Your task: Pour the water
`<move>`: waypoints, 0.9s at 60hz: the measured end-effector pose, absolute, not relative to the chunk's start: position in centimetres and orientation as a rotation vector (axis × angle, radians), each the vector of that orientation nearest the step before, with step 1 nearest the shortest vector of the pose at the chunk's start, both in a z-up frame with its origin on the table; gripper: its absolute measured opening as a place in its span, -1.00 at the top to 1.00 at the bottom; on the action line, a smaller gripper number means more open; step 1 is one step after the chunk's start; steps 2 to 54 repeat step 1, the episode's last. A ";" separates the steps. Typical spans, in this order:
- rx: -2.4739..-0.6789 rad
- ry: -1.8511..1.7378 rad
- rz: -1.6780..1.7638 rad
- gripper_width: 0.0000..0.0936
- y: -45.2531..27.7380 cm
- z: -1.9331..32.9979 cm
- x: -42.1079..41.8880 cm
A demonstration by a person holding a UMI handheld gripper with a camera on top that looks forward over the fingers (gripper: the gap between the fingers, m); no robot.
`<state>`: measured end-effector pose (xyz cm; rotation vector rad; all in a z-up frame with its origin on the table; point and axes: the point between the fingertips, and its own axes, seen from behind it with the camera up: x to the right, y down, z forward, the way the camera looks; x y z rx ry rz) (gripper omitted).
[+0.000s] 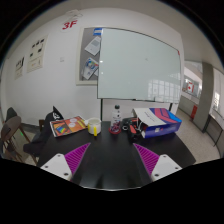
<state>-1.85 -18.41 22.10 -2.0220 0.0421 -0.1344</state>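
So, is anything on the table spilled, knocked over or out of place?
Nothing stands out. The bottle stands upright on the dark table, well beyond the open gripper, and no spill shows. The box and book lie flat.

- Stood open over the near edge of the desk [110,170]: claw [109,160].
- Stood beyond the fingers, mid-desk: bottle [117,116].
- Lay left of the bottle: book [68,126].
- Sat right of the bottle: box [160,120].
- Hung on the wall behind: whiteboard [140,65].

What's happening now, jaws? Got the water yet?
Jaws open, empty, gripper over the dark table. Clear bottle stands well beyond them, untouched. Yellow thing and small pink thing beside it.
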 end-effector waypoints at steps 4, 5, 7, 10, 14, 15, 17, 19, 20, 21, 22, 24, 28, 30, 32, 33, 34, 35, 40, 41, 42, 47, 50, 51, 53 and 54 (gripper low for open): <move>-2.023 0.042 -0.131 -0.80 -18.4 22.1 -1.9; -2.023 0.042 -0.131 -0.80 -18.4 22.1 -1.9; -2.023 0.042 -0.131 -0.80 -18.4 22.1 -1.9; -2.023 0.042 -0.131 -0.80 -18.4 22.1 -1.9; -2.023 0.042 -0.131 -0.80 -18.4 22.1 -1.9; -2.023 0.042 -0.131 -0.80 -18.4 22.1 -1.9; -2.023 0.042 -0.131 -0.80 -18.4 22.1 -1.9; -2.023 0.042 -0.131 -0.80 -18.4 22.1 -1.9; -2.023 0.042 -0.131 -0.80 -18.4 22.1 -1.9; -2.023 0.042 -0.131 -0.80 -18.4 22.1 -1.9; -2.023 0.042 -0.131 -0.80 -18.4 22.1 -1.9; -2.023 0.042 -0.131 -0.80 -18.4 22.1 -1.9; -2.023 0.042 -0.131 -0.80 -18.4 22.1 -1.9; -2.023 0.042 -0.131 -0.80 -18.4 22.1 -1.9; -2.023 0.042 -0.131 -0.80 -18.4 22.1 -1.9; -2.023 0.042 -0.131 -0.80 -18.4 22.1 -1.9; -2.023 0.042 -0.131 -0.80 -18.4 22.1 -1.9; -2.023 0.042 -0.131 -0.80 -18.4 22.1 -1.9; -2.023 0.042 -0.131 -0.80 -18.4 22.1 -1.9; -2.023 0.042 -0.131 -0.80 -18.4 22.1 -1.9; -2.023 0.042 -0.131 -0.80 -18.4 22.1 -1.9; -2.023 0.042 -0.131 -0.80 -18.4 22.1 -1.9; -2.023 0.042 -0.131 -0.80 -18.4 22.1 -1.9; -2.023 0.042 -0.131 -0.80 -18.4 22.1 -1.9; -2.023 0.042 -0.131 -0.80 -18.4 22.1 -1.9; -2.023 0.042 -0.131 -0.80 -18.4 22.1 -1.9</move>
